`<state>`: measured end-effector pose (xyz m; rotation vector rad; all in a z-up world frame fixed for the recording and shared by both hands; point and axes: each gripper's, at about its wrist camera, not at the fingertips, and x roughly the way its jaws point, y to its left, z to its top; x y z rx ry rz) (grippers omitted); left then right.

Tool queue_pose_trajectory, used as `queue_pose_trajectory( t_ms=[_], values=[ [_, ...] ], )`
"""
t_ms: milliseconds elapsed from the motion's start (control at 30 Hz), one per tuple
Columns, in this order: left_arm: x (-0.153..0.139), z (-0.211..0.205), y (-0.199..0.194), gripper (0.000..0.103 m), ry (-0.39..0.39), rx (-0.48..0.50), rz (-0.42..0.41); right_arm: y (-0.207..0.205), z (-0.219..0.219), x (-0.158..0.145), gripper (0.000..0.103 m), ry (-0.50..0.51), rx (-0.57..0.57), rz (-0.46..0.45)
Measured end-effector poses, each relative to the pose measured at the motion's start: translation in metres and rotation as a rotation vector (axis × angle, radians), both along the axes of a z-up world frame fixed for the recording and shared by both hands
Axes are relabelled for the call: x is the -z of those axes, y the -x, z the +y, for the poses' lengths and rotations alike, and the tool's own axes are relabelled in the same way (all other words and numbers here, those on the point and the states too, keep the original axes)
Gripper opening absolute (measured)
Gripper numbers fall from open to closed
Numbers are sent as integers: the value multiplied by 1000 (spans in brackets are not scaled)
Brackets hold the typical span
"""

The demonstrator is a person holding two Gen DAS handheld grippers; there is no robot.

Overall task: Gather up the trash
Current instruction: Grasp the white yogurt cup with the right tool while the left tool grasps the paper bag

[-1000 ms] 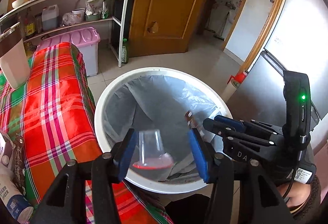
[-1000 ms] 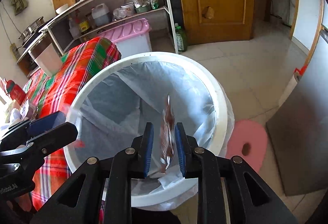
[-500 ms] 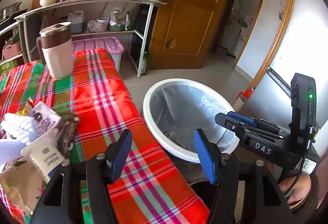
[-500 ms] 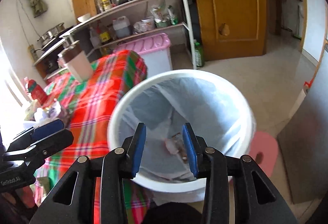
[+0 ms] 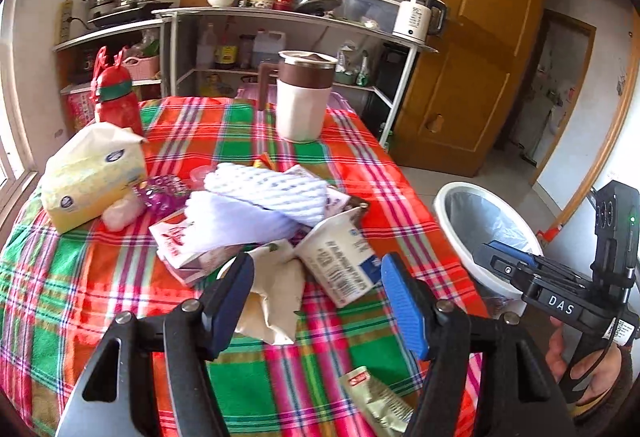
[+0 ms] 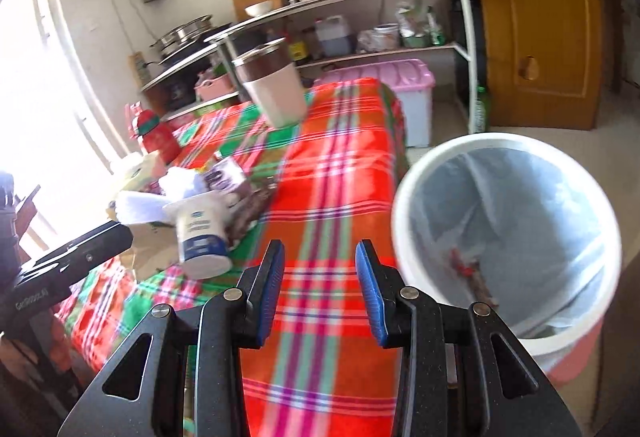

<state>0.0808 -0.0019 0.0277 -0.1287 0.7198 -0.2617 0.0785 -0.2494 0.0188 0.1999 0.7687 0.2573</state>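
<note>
A pile of trash lies on the plaid tablecloth (image 5: 360, 173): a white yogurt cup (image 5: 340, 257) on its side, white foam netting (image 5: 264, 193), a cream wrapper (image 5: 276, 289), a carton piece (image 5: 176, 237). A green packet (image 5: 380, 401) lies near the front edge. My left gripper (image 5: 316, 289) is open and empty, just above the cup and wrapper. My right gripper (image 6: 320, 277) is open and empty over the table edge, beside the white lined bin (image 6: 404, 221), which holds some trash (image 6: 468, 273). The cup also shows in the right wrist view (image 6: 200, 233).
A brown-and-white mug (image 5: 304, 97), a red bottle (image 5: 116, 97) and a yellow tissue pack (image 5: 88, 177) stand on the table. Metal shelves (image 5: 280, 17) with kitchenware line the wall. A pink storage box (image 6: 408, 93) and a wooden door (image 6: 540, 21) are beyond.
Both grippers dropped their items into the bin, a clear cup from the left and a wrapper from the right, then swung left from above the bin toward the table. The right gripper opened.
</note>
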Motion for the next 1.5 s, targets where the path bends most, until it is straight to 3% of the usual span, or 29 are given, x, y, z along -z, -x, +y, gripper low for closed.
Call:
queue_pose_trajectory(
  t_ms=[233, 467, 767, 1100, 1167, 1333, 1500],
  values=[
    [16, 37, 4, 70, 27, -59, 35, -13, 44, 13, 45, -20, -106, 29],
    [34, 52, 1, 76, 38, -37, 73, -26, 69, 17, 56, -11, -174, 32],
    [60, 45, -14, 76, 46, 13, 170, -46, 94, 29, 57, -6, -254, 75],
    [68, 42, -27, 74, 63, 23, 199, -57, 96, 41, 57, -55, -256, 129],
    [68, 40, -29, 66, 61, 28, 197, -58, 95, 41, 52, -69, -260, 137],
    [68, 32, -31, 41, 22, 44, 197, -54, 95, 40, 52, -73, -263, 126],
    [67, 30, -28, 38, 10, 39, 189, -49, 92, 39, 51, -88, -251, 118]
  ],
)
